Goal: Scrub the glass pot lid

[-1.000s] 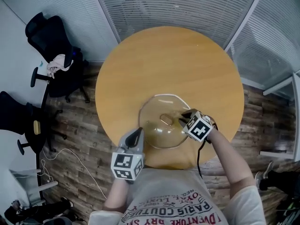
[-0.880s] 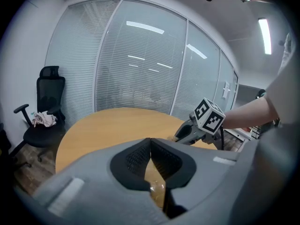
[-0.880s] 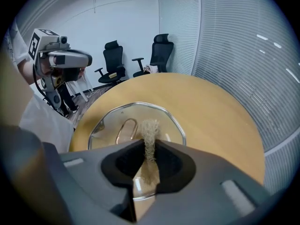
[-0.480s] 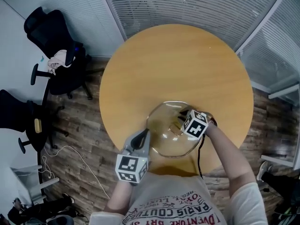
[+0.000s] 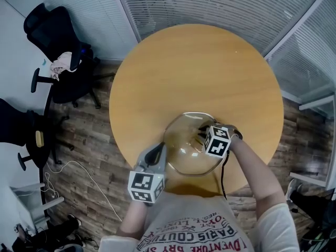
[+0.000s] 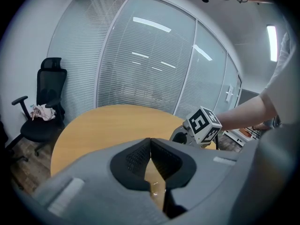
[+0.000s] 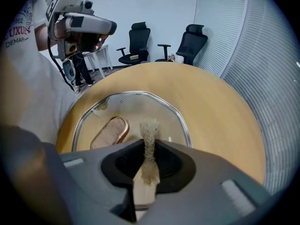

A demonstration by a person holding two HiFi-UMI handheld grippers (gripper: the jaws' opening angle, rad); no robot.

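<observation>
The glass pot lid (image 5: 184,159) lies on the near part of the round wooden table (image 5: 194,72); its steel rim and oval brown handle (image 7: 110,131) show in the right gripper view. My right gripper (image 5: 202,135) is shut on a wooden scrub brush (image 7: 149,134), whose pale bristles rest on the lid (image 7: 140,106) just right of the handle. My left gripper (image 5: 159,152) is at the lid's left edge, jaws closed on the rim (image 6: 151,146). The right gripper's marker cube (image 6: 202,124) shows ahead in the left gripper view.
The lid sits close to the table's near edge, by my torso. Two black office chairs (image 5: 58,46) stand on the wooden floor to the left. Glass walls with blinds (image 5: 210,4) close off the far side.
The right gripper has carried the brush a little leftward over the lid, nearer the handle. The left gripper stays on the rim. My head view has shifted slightly.
</observation>
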